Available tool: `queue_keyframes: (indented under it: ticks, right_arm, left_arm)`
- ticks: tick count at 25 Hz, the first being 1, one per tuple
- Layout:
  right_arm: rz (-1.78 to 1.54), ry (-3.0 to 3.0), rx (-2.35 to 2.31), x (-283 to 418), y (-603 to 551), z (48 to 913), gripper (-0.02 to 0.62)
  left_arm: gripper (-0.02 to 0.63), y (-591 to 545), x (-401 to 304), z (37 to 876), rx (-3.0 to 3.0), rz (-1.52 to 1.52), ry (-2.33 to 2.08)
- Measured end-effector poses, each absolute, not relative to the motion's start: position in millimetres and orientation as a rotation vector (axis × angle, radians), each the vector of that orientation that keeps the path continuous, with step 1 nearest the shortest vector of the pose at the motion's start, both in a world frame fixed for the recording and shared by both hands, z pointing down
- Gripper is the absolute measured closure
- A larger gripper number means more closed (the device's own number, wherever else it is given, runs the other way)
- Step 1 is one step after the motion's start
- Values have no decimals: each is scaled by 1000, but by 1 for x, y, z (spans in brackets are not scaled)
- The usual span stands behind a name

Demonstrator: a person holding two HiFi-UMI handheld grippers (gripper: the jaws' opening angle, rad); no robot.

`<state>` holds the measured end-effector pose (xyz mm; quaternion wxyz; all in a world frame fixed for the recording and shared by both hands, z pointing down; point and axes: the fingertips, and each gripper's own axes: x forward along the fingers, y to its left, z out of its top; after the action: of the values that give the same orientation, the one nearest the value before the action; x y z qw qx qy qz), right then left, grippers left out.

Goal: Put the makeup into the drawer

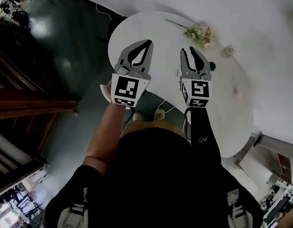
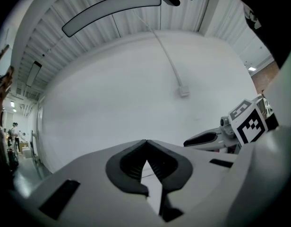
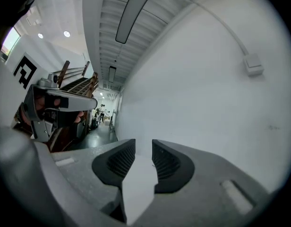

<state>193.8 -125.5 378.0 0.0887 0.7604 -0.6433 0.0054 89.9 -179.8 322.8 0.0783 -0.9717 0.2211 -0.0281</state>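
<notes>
My two grippers hang side by side over a round white table (image 1: 137, 27), both pointing level toward a white wall. The left gripper (image 1: 148, 41) (image 2: 146, 142) has its tips touching, with nothing between them. The right gripper (image 1: 189, 49) (image 3: 143, 144) stands with a gap between its pads, and that gap is empty. Each gripper shows in the other's view: the right gripper (image 2: 207, 138) and the left gripper (image 3: 55, 100). On the table past the right gripper lie a small dark round item (image 1: 212, 66) and a small white item (image 1: 227, 50). No drawer shows in any view.
A bunch of flowers (image 1: 200, 33) lies at the table's far side. Another small object (image 1: 238, 92) sits near the right rim. Dark floor (image 1: 65, 42) and dark wooden furniture (image 1: 23, 80) are to the left. A cable runs down the wall to a small box (image 2: 184, 92) (image 3: 253, 64).
</notes>
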Motion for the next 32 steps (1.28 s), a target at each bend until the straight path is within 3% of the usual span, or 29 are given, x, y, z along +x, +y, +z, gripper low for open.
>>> queue_keyframes:
  ticks: [12,23,32]
  right_arm:
    - [145,-1958,2216,224,-107,419,488]
    - [755,-1809,1947,203,-115,600,459]
    - [955,-1566,1826,207,-98,672,444]
  left_arm:
    - [599,-161,132,324,-2904,-71,638]
    - [600,-178,110,356,-2945,-160,708]
    - [598,-197,86,368,-2962,-181,776]
